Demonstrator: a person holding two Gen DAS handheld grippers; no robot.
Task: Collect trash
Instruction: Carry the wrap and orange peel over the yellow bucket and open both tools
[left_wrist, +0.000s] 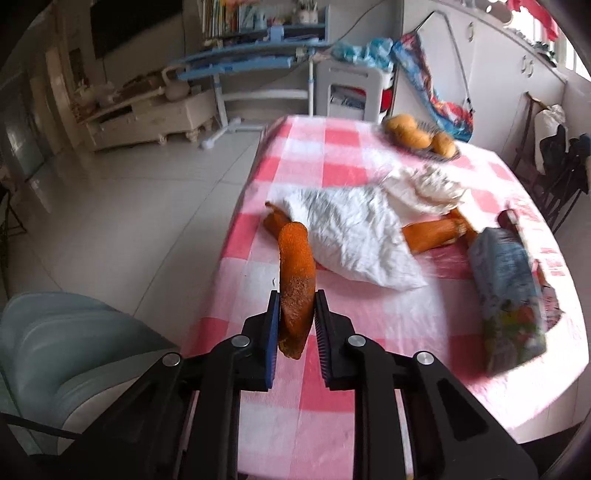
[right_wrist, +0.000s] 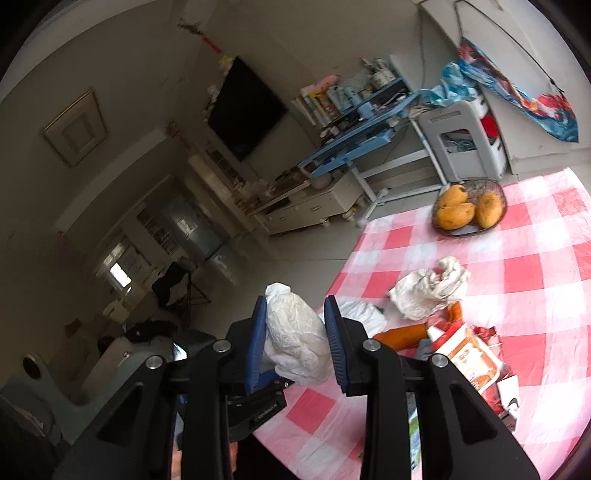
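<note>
My left gripper (left_wrist: 295, 295) is shut on an orange peel strip (left_wrist: 295, 273), held above the pink checked tablecloth (left_wrist: 332, 406). More orange peel (left_wrist: 432, 234) lies under crumpled white tissue (left_wrist: 351, 236), with a blue snack wrapper (left_wrist: 509, 295) to the right. My right gripper (right_wrist: 295, 306) is shut on a crumpled white tissue wad (right_wrist: 295, 339), held over the table's left edge. In the right wrist view, another tissue (right_wrist: 428, 288), orange peel (right_wrist: 399, 336) and a red-orange wrapper (right_wrist: 469, 354) lie on the tablecloth (right_wrist: 535, 295).
A wire basket of mangoes (left_wrist: 417, 136) (right_wrist: 467, 210) stands at the table's far end. A grey-green chair (left_wrist: 55, 350) is left of the table. A blue desk (left_wrist: 251, 59), a white stool (left_wrist: 351, 88) and a TV cabinet (left_wrist: 147, 114) stand beyond.
</note>
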